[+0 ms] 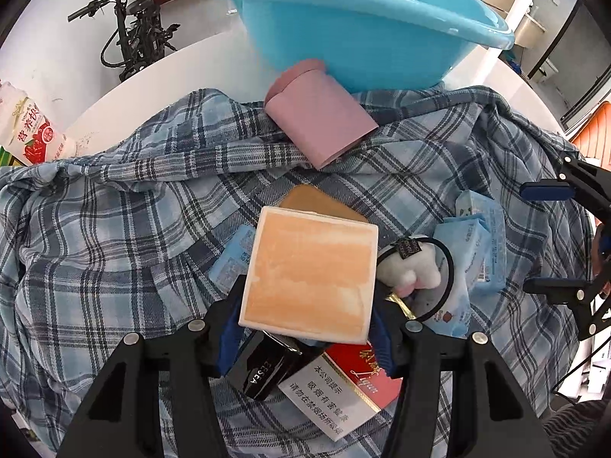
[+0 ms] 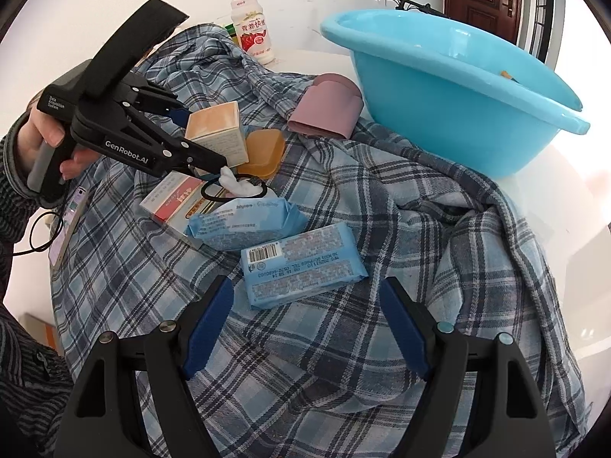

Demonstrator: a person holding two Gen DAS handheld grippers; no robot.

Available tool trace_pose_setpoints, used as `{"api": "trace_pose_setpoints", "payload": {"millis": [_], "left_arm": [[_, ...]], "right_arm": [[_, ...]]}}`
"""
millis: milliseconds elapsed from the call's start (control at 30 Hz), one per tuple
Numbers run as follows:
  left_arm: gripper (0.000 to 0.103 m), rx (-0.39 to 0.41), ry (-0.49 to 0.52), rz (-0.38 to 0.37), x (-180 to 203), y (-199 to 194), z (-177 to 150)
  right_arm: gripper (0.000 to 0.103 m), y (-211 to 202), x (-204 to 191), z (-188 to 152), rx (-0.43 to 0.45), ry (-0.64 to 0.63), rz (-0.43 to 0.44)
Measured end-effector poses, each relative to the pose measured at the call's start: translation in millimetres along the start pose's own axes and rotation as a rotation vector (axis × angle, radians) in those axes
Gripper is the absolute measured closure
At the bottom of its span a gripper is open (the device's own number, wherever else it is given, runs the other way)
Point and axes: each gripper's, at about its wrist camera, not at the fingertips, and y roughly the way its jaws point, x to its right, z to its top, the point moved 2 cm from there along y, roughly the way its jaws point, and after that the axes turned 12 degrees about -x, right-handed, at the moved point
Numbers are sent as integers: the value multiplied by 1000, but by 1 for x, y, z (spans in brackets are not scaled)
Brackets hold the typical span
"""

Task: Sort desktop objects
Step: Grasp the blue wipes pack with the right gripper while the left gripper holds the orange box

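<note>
My left gripper (image 1: 305, 328) is shut on an orange-and-white box (image 1: 311, 273) and holds it above the plaid shirt (image 1: 114, 229); the box (image 2: 217, 133) and that gripper (image 2: 206, 141) also show in the right wrist view. Under it lie a black box (image 1: 263, 366) and a red-and-white cigarette carton (image 1: 343, 385). A white plush hair tie (image 1: 412, 271) and blue tissue packs (image 1: 481, 244) lie to its right. My right gripper (image 2: 309, 324) is open and empty, just short of a blue tissue pack (image 2: 301, 263). A blue basin (image 2: 458, 91) stands at the back.
A pink rolled cloth (image 1: 320, 114) lies against the basin (image 1: 362, 26). An amber soap (image 2: 263, 149) sits behind the held box. A milk drink bottle (image 2: 254, 26) stands at the far table edge. A bicycle (image 1: 133, 34) stands beyond the table.
</note>
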Motion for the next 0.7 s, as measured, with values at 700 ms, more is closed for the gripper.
{"api": "trace_pose_setpoints", "payload": {"millis": [700], "left_arm": [[47,120,54,-31,14,-38,-23]], "right_arm": [[17,23,-9,13,-41,-137,-43]]}}
